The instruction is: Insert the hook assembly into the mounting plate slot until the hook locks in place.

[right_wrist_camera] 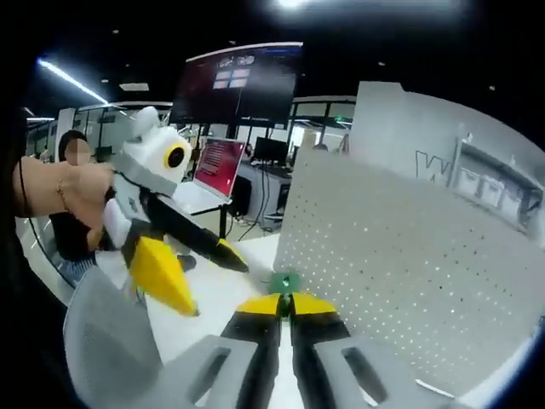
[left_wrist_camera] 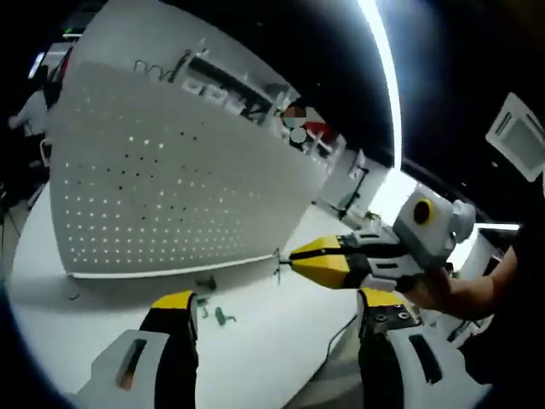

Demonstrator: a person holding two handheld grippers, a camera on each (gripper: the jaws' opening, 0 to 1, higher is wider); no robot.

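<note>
A white perforated mounting plate [left_wrist_camera: 170, 179] [right_wrist_camera: 409, 256] stands upright on the white table [left_wrist_camera: 51, 290]. My right gripper [right_wrist_camera: 285, 305] is shut on a small green hook [right_wrist_camera: 285, 281], held close to the plate's near lower corner. In the left gripper view that right gripper [left_wrist_camera: 298, 257] comes in from the right, with the hook [left_wrist_camera: 278, 261] at its yellow tips beside the plate's lower edge. My left gripper [left_wrist_camera: 277, 298] stands open with nothing between its fingers. It also appears in the right gripper view [right_wrist_camera: 204, 274], held in a hand, apart from the plate.
Loose small hooks [left_wrist_camera: 223, 317] lie on the table in front of the plate. A thin cable [left_wrist_camera: 341, 328] runs near the table edge. Behind are a large screen [right_wrist_camera: 238, 81], a laptop [right_wrist_camera: 220, 166] and a seated person [right_wrist_camera: 72, 187].
</note>
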